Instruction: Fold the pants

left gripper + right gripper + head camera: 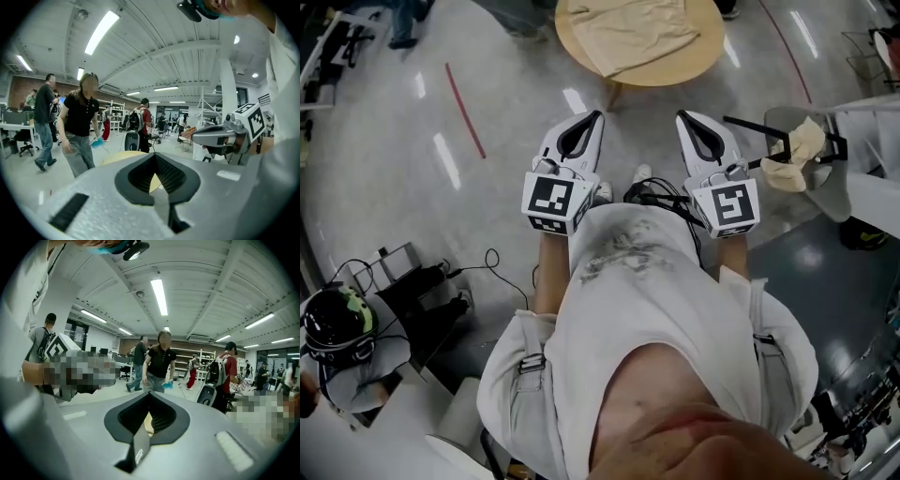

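The beige pants lie spread on a round wooden table at the top of the head view. I hold both grippers side by side in front of my chest, pointing toward that table and short of it. My left gripper is shut with nothing in it. My right gripper is likewise shut and empty. In the left gripper view the closed jaws point at the table's yellowish top, with the right gripper alongside. The right gripper view shows its jaws closed too.
A chair with a beige cloth stands at the right. A red line marks the grey floor on the left. Cables and a helmet lie lower left. A person in black and another with a backpack stand beyond the table.
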Demonstrator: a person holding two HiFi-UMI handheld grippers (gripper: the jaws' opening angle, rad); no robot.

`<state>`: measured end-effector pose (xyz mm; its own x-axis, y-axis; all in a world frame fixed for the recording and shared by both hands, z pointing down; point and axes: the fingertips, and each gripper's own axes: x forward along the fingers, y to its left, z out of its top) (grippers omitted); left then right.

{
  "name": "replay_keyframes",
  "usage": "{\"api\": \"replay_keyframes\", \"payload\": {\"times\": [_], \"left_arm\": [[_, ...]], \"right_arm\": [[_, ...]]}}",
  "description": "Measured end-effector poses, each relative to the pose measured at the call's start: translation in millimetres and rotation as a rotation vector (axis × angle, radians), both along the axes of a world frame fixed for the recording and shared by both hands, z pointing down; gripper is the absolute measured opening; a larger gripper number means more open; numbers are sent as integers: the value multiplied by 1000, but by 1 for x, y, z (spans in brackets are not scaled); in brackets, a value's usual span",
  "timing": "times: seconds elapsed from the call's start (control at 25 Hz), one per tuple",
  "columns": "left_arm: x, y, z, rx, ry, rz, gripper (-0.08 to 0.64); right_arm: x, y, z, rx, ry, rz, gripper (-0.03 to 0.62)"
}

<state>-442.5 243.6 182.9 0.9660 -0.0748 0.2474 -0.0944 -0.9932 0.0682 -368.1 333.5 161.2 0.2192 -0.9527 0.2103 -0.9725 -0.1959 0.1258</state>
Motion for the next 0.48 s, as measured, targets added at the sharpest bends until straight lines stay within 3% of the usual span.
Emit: {"api": "replay_keyframes", "payload": {"times": [0.24,0.48], "left_arm": [[48,18,1,3,22,-51,8],[77,30,10,-12,12,-55,8]], "right_arm": [[47,13,3,33,-4,-62,6],[78,23,6,29,-7,-64,6]]}}
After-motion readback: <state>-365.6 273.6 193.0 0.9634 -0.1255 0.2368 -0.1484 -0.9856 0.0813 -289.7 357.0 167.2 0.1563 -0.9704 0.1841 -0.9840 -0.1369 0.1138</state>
